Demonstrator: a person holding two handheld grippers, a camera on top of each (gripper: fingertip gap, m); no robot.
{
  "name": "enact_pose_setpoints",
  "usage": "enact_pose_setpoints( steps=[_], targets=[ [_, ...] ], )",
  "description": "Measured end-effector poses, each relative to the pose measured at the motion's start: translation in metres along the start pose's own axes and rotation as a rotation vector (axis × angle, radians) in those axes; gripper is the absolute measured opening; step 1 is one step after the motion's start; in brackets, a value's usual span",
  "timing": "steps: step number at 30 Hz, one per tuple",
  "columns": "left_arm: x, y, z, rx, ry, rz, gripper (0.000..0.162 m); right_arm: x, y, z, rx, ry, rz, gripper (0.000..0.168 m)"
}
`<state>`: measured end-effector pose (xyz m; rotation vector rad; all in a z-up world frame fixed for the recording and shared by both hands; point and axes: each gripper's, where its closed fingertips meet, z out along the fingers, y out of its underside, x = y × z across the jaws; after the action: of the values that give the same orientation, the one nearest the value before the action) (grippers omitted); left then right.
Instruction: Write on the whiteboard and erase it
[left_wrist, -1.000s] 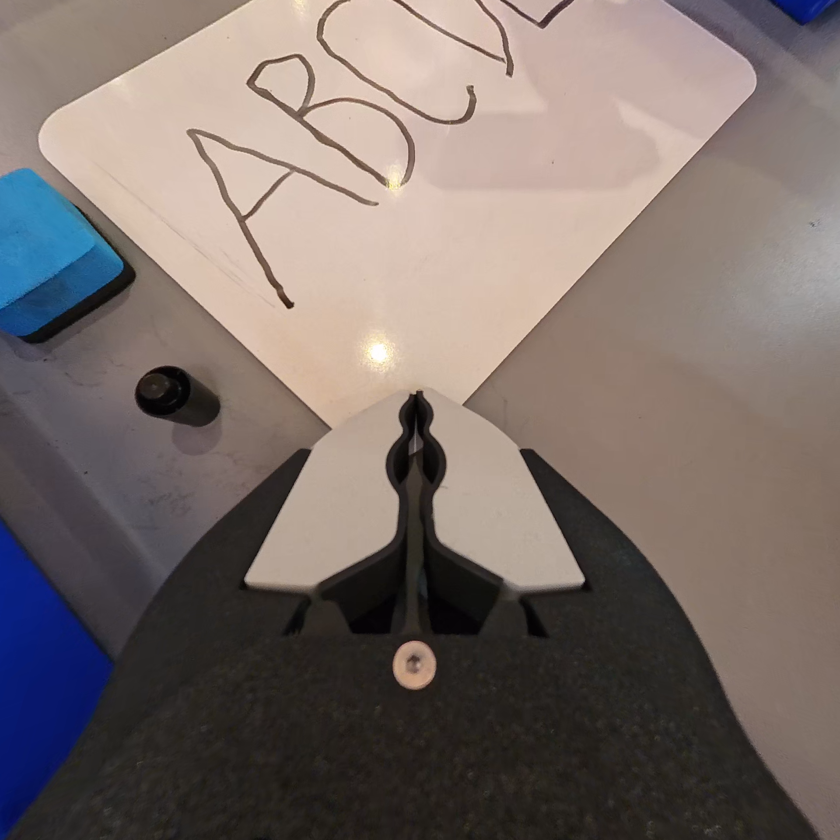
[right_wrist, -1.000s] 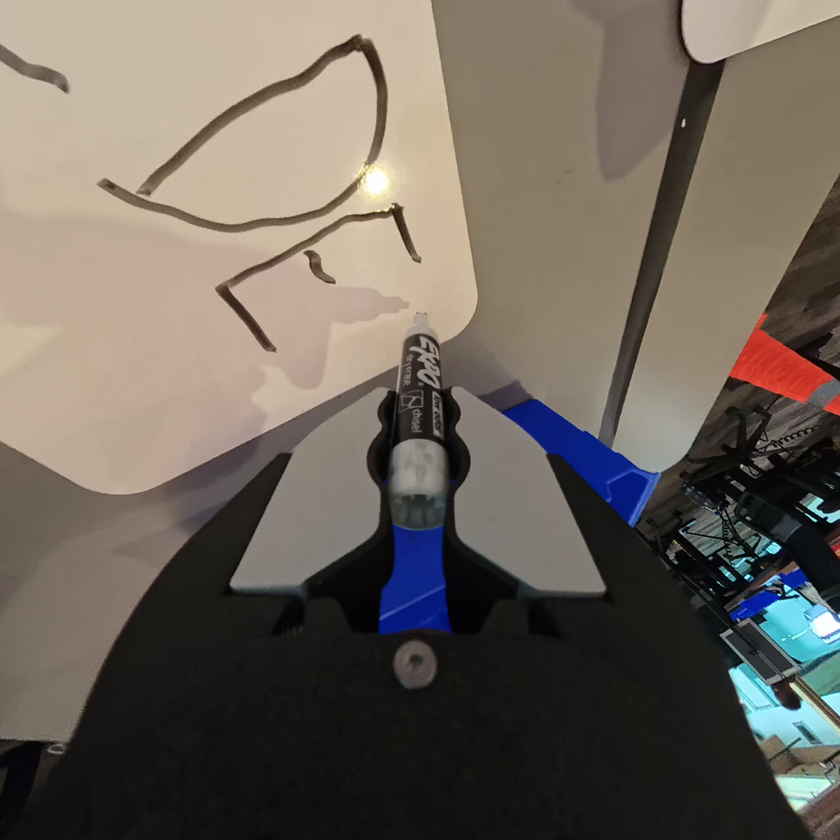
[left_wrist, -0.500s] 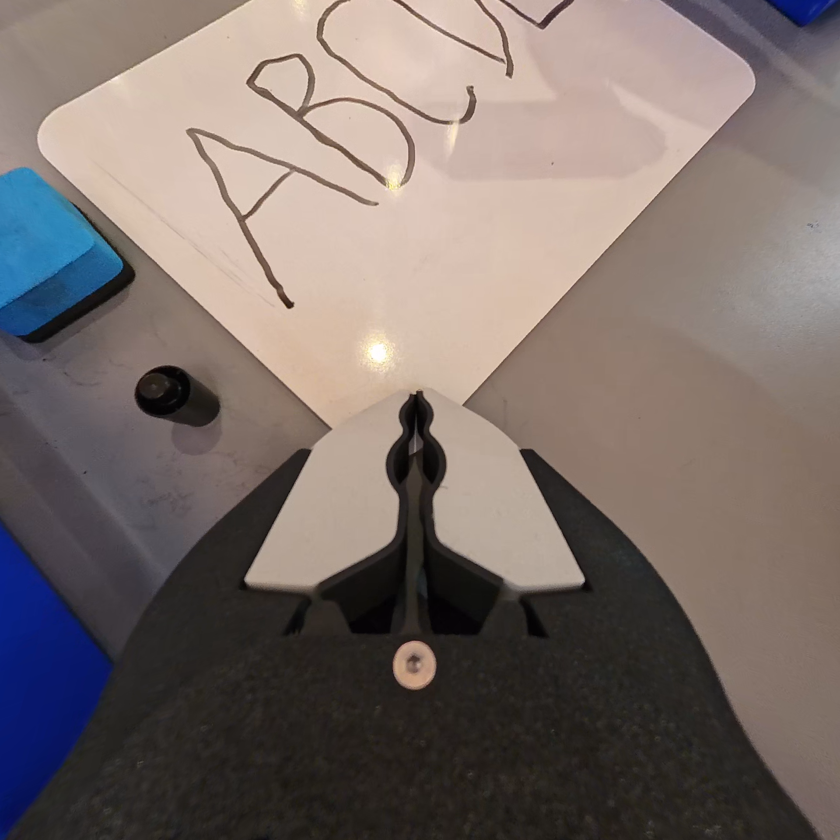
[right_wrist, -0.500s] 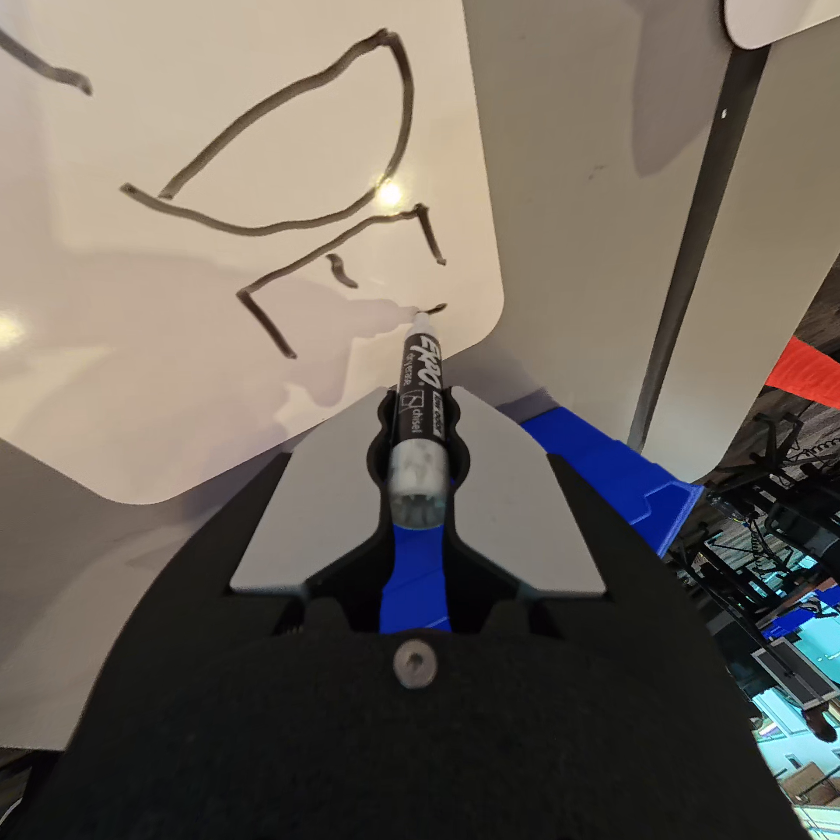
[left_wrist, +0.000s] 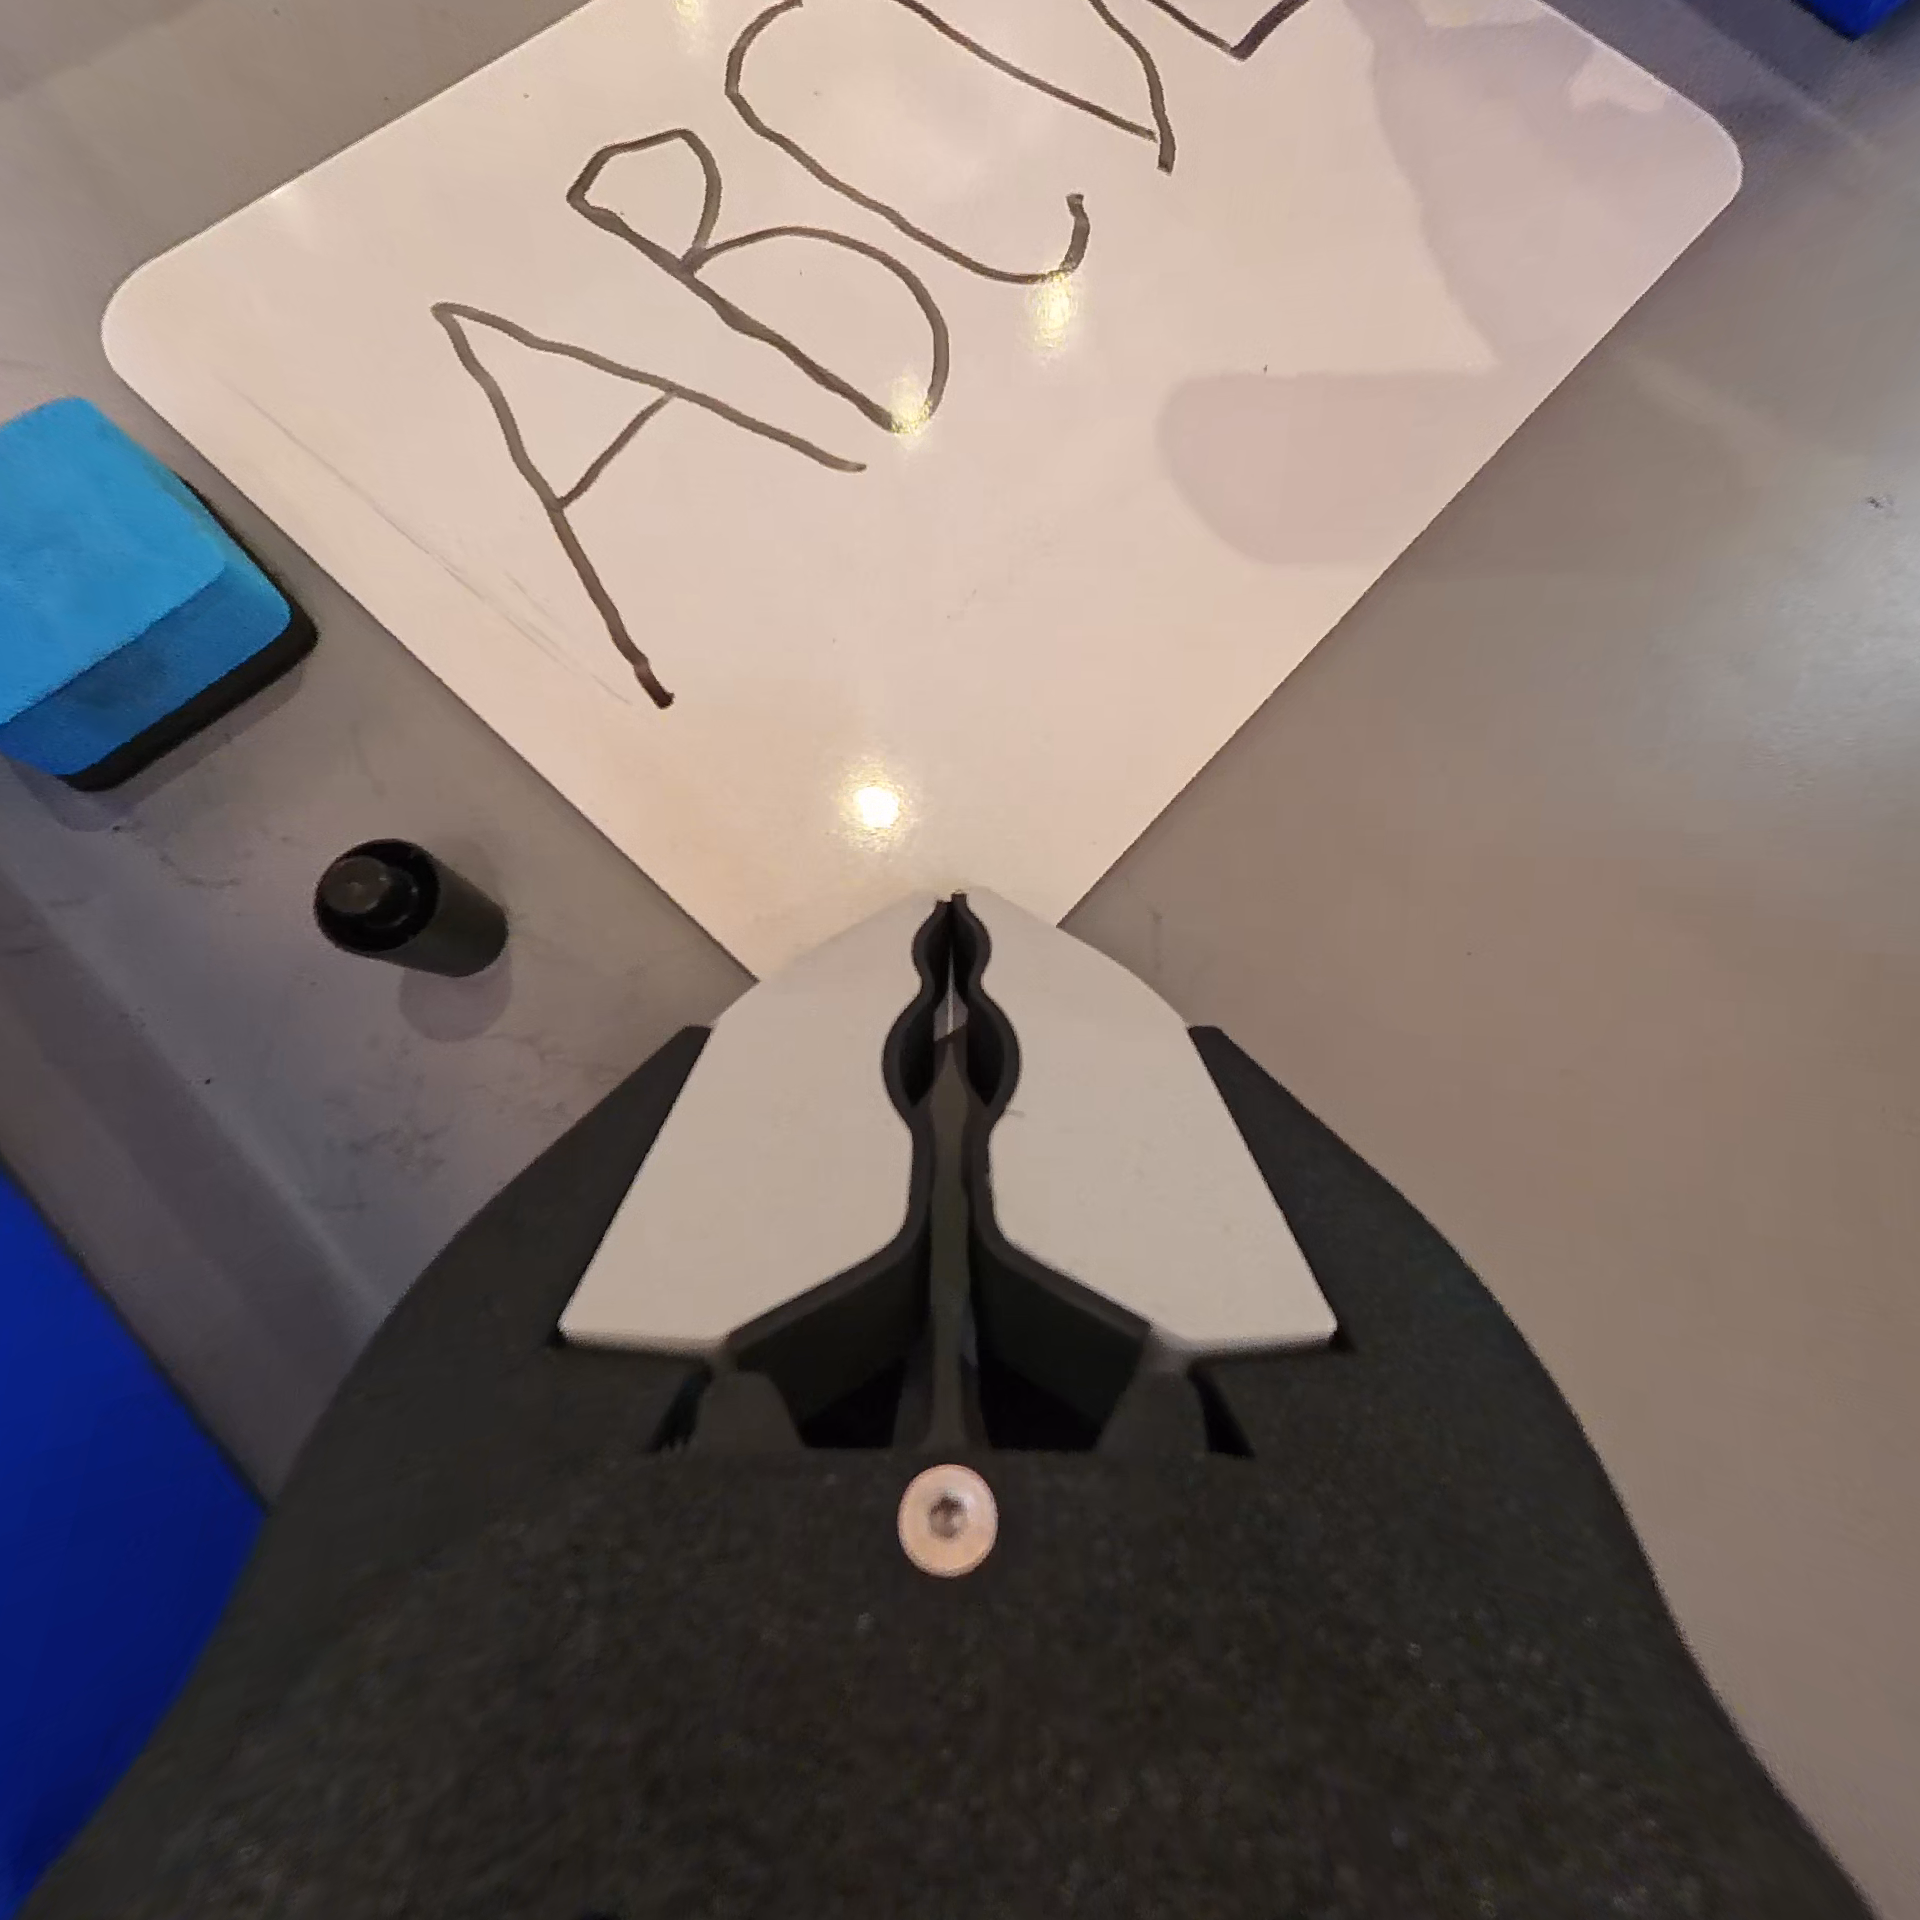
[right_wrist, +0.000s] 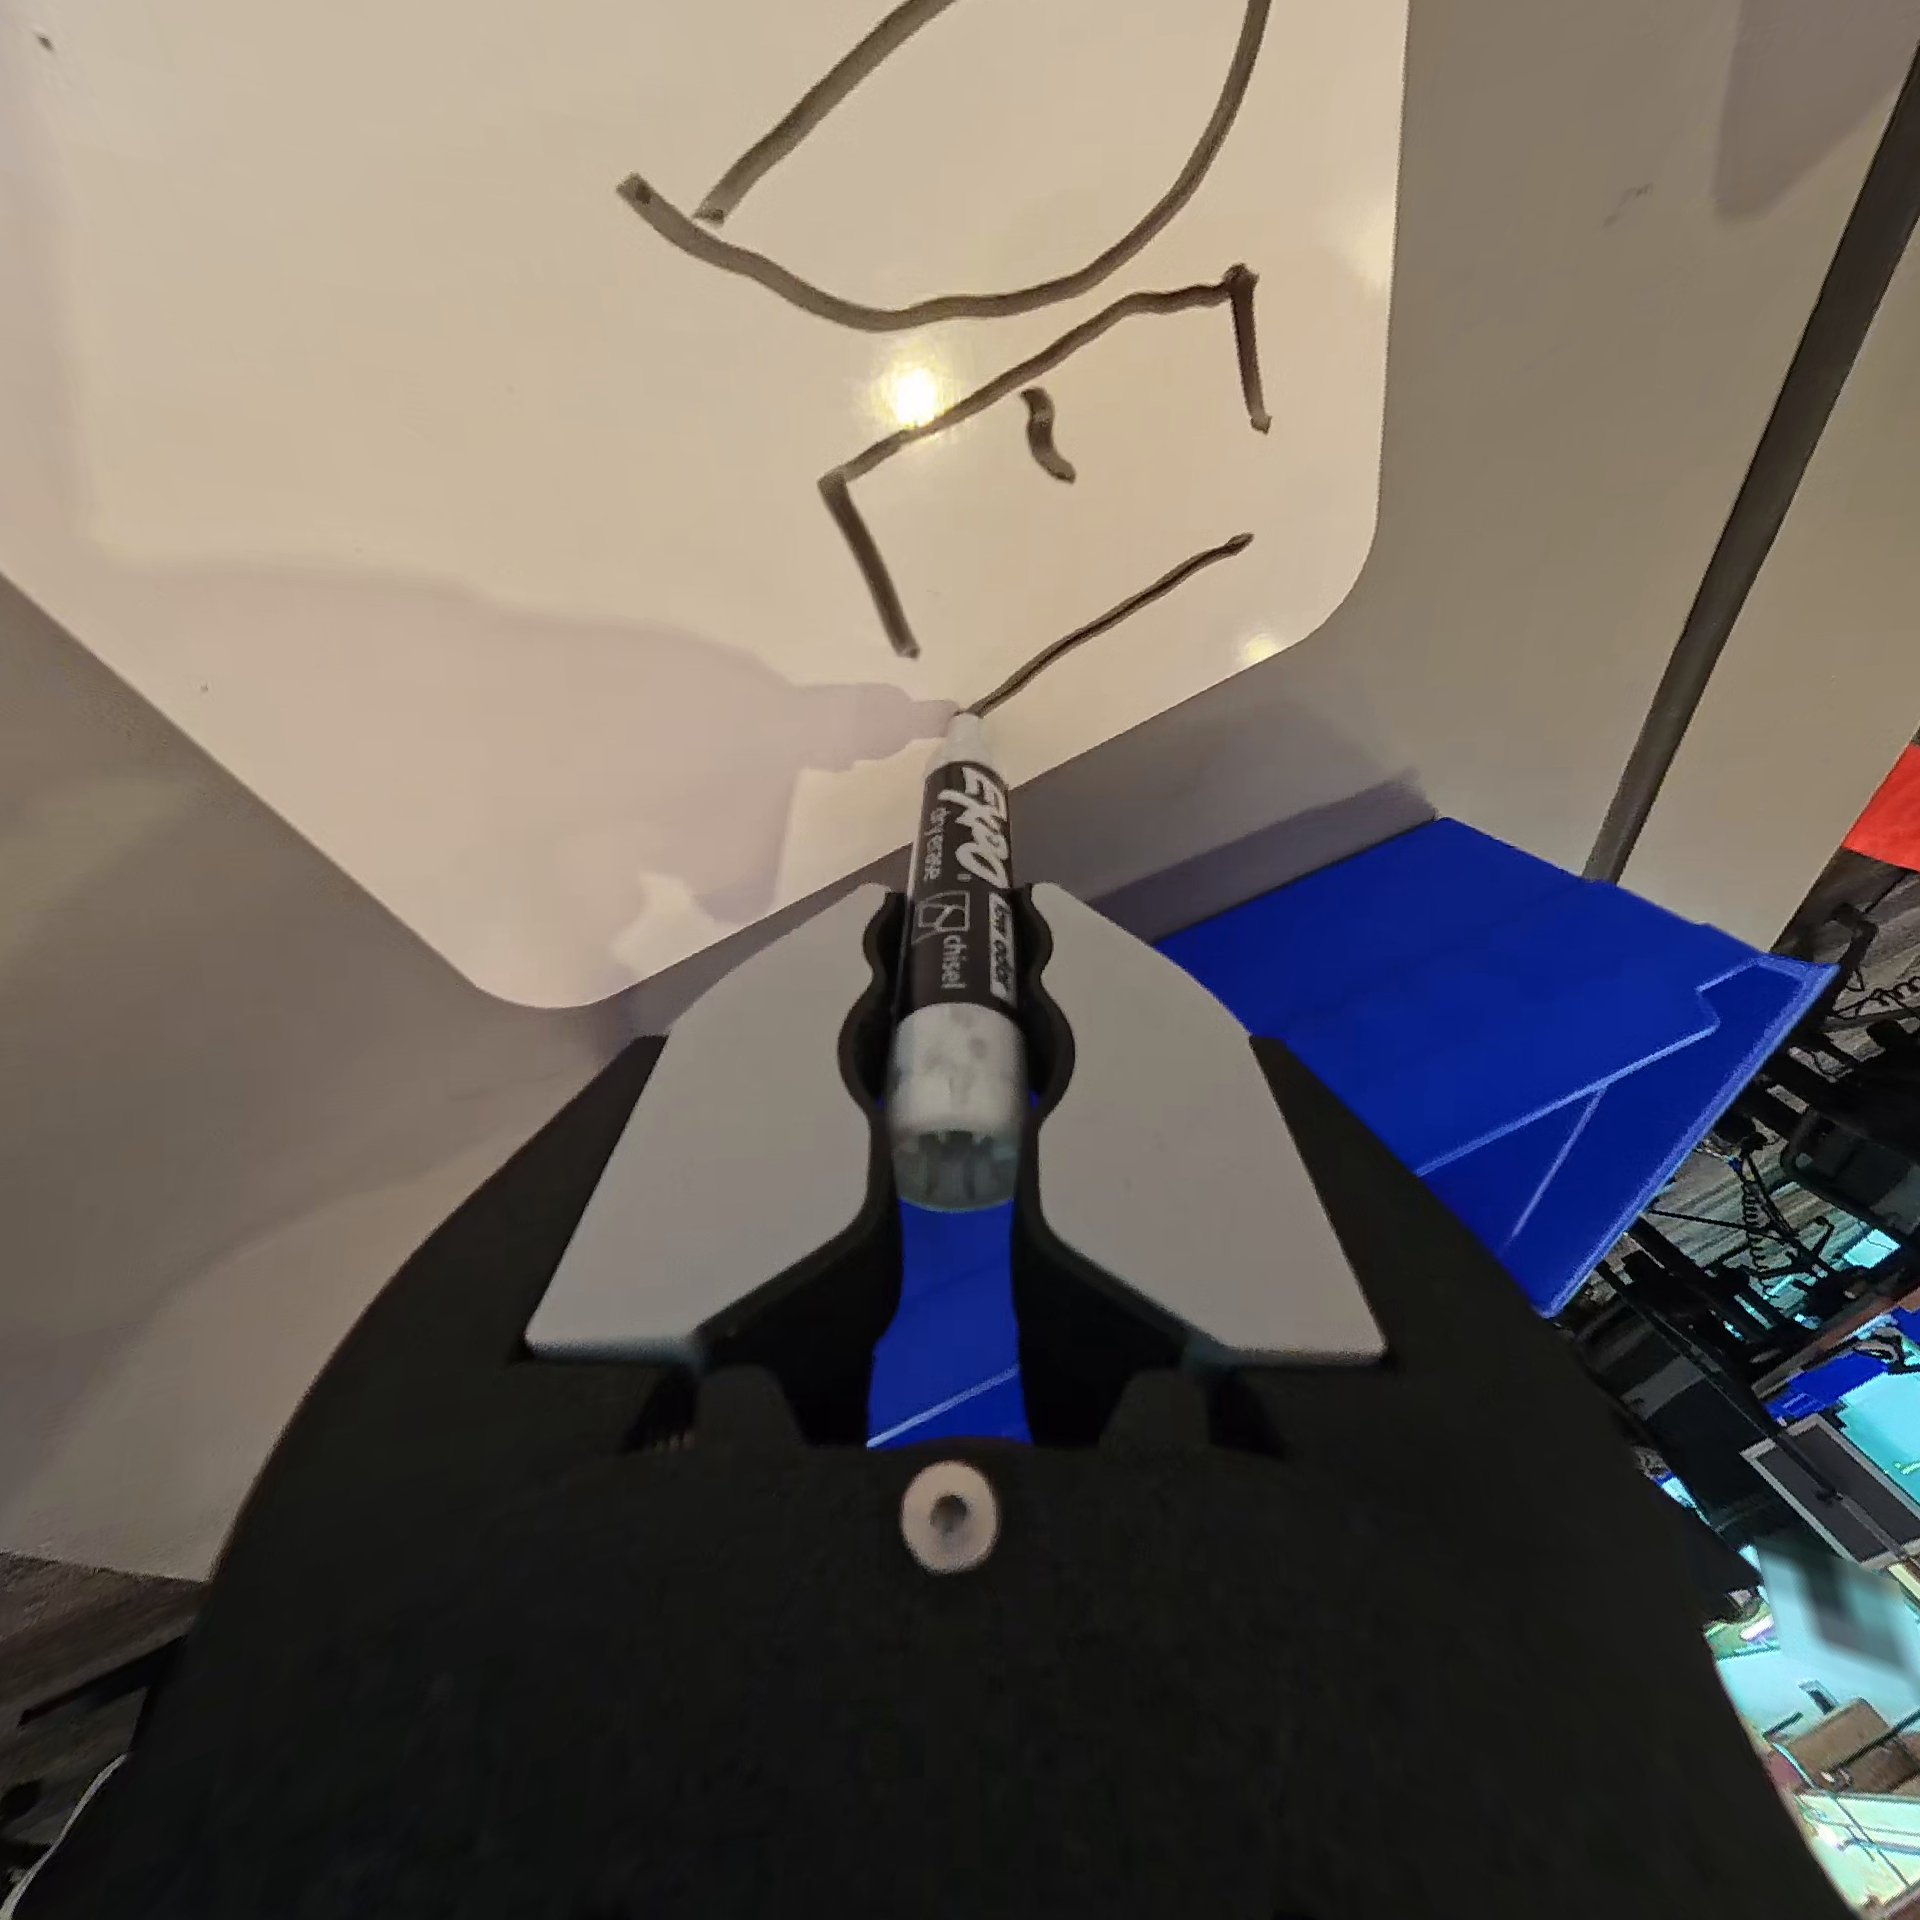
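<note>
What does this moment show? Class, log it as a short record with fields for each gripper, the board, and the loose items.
right gripper: shut on marker, tip touching whiteboard
left gripper: shut, empty, at the board's near corner
whiteboard: flat on grey table, hand-drawn black strokes on it
eraser: blue, beside the board, untouched
marker cap: black, lying on the table

A lab or workshop: grey tables, blue bins, and cabled equipment cases behind.
</note>
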<state>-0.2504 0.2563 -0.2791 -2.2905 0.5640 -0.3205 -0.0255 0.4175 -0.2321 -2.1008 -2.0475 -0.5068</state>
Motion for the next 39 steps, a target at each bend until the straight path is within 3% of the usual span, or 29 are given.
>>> enact_pose_setpoints(
  steps=[5,10,20,39],
  targets=[
    [0.000,0.000,0.000,0.000,0.000,0.000,0.000,0.002,0.001,-0.003,0.001,0.029,0.007,0.019],
    [0.000,0.000,0.000,0.000,0.001,0.000,0.000,0.033,-0.011,-0.018,0.077,0.098,0.065,0.019],
    [0.001,0.000,0.000,0.000,0.012,-0.011,0.000,0.059,-0.031,0.011,0.071,0.088,0.051,0.019],
    [0.002,0.001,-0.001,-0.001,0.016,-0.011,0.000,0.074,-0.009,0.027,0.008,0.101,0.046,0.019]
  ],
)
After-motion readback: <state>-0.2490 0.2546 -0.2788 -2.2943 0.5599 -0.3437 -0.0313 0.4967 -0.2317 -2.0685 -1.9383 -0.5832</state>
